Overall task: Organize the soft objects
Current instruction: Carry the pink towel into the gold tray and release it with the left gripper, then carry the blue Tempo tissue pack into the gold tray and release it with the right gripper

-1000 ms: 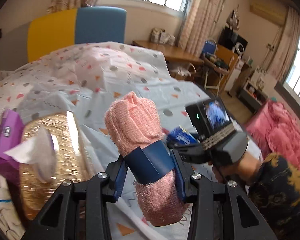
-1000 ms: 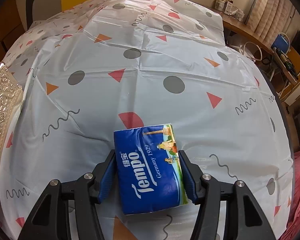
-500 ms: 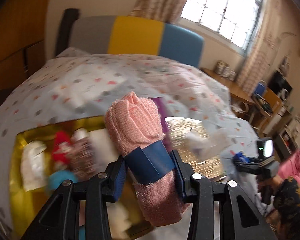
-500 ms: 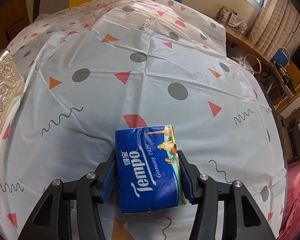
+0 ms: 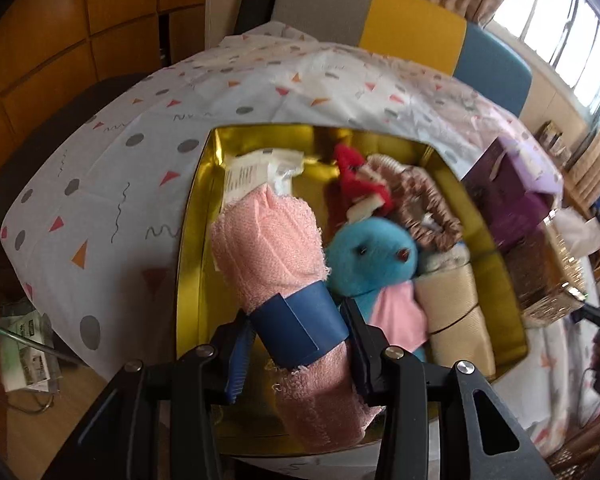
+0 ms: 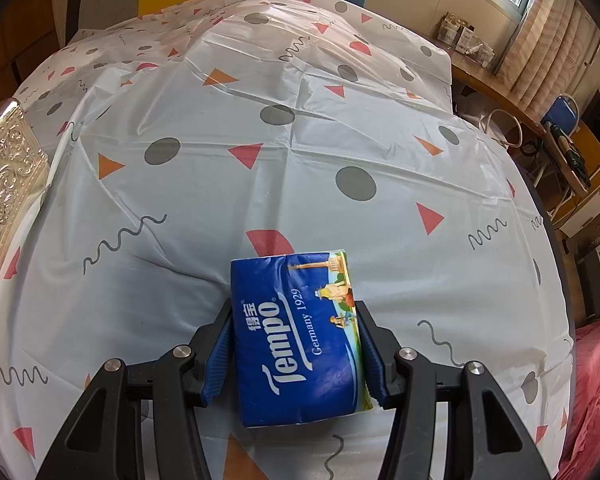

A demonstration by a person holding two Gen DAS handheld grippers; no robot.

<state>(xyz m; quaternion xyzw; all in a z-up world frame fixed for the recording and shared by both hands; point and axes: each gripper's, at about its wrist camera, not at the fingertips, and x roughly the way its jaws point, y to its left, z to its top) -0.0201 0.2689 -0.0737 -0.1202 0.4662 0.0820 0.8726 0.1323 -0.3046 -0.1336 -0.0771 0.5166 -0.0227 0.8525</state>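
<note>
My left gripper (image 5: 296, 328) is shut on a rolled pink towel (image 5: 268, 240) with a blue band around it. It holds the towel just above the left half of an open gold tray (image 5: 192, 224). Inside the tray lie a blue plush toy (image 5: 372, 256), a red knitted toy (image 5: 356, 176), a brownish scrunchie (image 5: 424, 204), a beige roll (image 5: 456, 312) and a white packet (image 5: 256, 172). My right gripper (image 6: 295, 332) is shut on a blue Tempo tissue pack (image 6: 296, 320), which rests on the patterned tablecloth (image 6: 300, 140).
A purple box (image 5: 512, 196) and an ornate gold tissue box (image 5: 556, 272) stand to the right of the tray. The same gold box (image 6: 4, 176) shows at the left edge of the right wrist view. Papers lie on the wooden floor (image 5: 24, 344) at the lower left.
My left gripper swung left with the towel, from over the open cloth to above the gold tray. My right gripper's jaws drew in slightly onto the tissue pack, which stayed in place.
</note>
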